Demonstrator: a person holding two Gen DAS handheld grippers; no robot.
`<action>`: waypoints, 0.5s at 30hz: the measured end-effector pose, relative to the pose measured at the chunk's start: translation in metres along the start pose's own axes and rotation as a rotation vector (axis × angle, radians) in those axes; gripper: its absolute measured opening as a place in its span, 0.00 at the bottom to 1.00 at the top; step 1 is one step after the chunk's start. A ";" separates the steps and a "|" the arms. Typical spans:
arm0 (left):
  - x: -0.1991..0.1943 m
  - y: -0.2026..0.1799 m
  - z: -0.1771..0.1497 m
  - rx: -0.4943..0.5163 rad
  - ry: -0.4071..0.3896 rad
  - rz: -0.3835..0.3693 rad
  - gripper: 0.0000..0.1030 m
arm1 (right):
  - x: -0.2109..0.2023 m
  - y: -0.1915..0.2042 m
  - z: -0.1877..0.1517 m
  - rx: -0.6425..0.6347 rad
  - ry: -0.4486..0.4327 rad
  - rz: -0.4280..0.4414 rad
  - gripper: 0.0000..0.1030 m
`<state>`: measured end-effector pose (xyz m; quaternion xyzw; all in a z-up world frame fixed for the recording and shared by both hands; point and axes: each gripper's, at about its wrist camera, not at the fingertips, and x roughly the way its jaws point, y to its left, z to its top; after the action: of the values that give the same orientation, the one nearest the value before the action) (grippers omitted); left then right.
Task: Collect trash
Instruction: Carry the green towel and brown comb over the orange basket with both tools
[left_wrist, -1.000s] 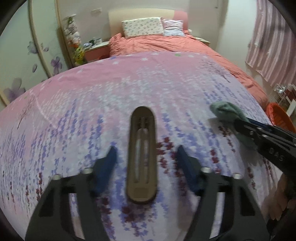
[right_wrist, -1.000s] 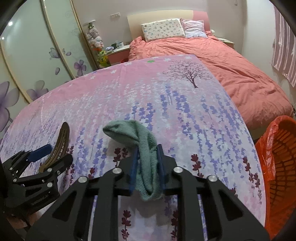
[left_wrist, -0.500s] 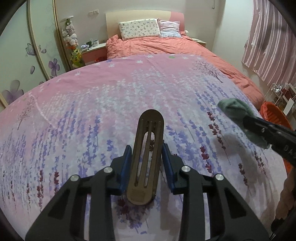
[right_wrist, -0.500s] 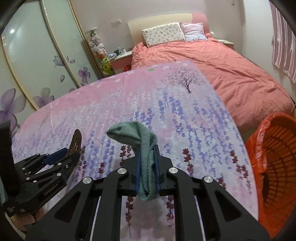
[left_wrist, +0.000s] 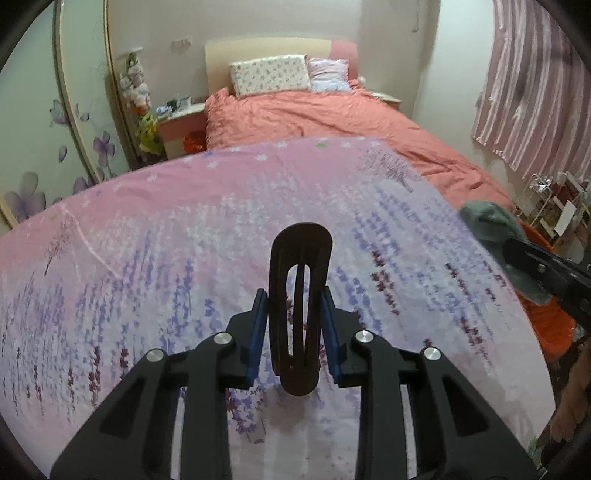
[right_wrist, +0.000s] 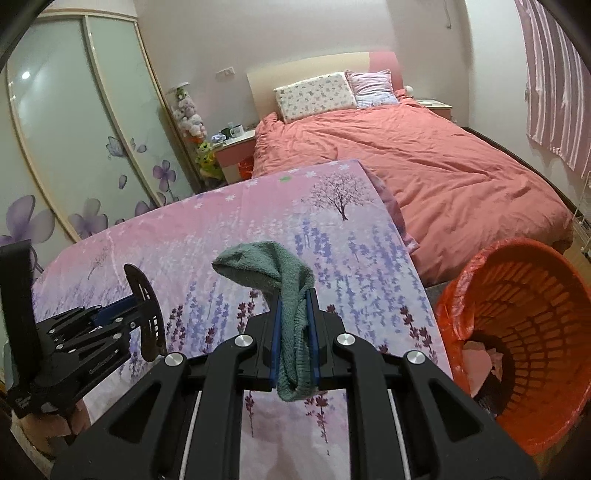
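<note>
A dark brown slotted oval piece (left_wrist: 301, 258) stands upright between the blue pads of my left gripper (left_wrist: 293, 302). Its jaws are closing and press its sides, holding it above the flowered sheet (left_wrist: 184, 258). My right gripper (right_wrist: 293, 314) is shut on a green terry cloth (right_wrist: 266, 262), which droops over and below its pads. The right wrist view shows the left gripper (right_wrist: 125, 310) with the brown piece (right_wrist: 147, 295) at the lower left. An orange lined basket (right_wrist: 554, 266) stands on the floor to the right of the sheet's edge, with pinkish scraps inside.
Beyond the flowered sheet lies a bed with a salmon duvet (right_wrist: 424, 166) and two pillows. A nightstand (right_wrist: 236, 147) and flowered sliding doors (right_wrist: 74, 129) stand to the left. Striped curtains (left_wrist: 535, 92) and a wire rack (left_wrist: 554, 199) are on the right.
My left gripper closed on the brown piece and lifted it off the sheet. The right gripper carried the green cloth up and rightward, and the orange basket now shows larger.
</note>
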<state>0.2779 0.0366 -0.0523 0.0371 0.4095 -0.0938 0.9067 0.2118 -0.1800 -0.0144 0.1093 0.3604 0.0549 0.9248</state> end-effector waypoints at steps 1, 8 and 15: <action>0.003 -0.002 0.001 -0.003 -0.001 0.003 0.28 | 0.002 0.000 -0.002 0.001 0.006 -0.004 0.12; 0.036 -0.006 0.009 -0.025 0.061 -0.005 0.28 | 0.025 -0.005 -0.007 0.036 0.049 -0.013 0.12; 0.043 -0.007 -0.007 -0.009 0.075 0.028 0.56 | 0.031 -0.009 -0.012 0.037 0.068 -0.008 0.12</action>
<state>0.2997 0.0250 -0.0893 0.0420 0.4432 -0.0778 0.8920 0.2266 -0.1814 -0.0452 0.1229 0.3929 0.0483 0.9100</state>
